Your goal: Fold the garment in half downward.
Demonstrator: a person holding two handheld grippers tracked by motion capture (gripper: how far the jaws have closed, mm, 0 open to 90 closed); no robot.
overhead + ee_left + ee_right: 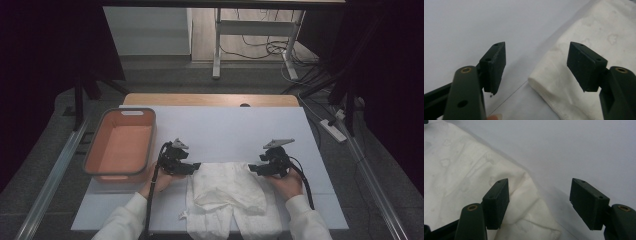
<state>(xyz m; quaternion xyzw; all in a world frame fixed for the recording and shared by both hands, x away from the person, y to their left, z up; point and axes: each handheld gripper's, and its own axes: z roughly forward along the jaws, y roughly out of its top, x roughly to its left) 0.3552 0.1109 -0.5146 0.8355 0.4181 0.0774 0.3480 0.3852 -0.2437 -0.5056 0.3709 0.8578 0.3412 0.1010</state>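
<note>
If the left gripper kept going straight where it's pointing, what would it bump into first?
Probably the corner of the crumpled white cloth garment: the open left gripper points at its edge on the white table sheet, though depth is hard to judge.

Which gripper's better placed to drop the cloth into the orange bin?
Left, probably. The left gripper sits open at the cloth's left corner, next to the bin. The right gripper, also open, is at the far corner and would have to cross the cloth.
</note>
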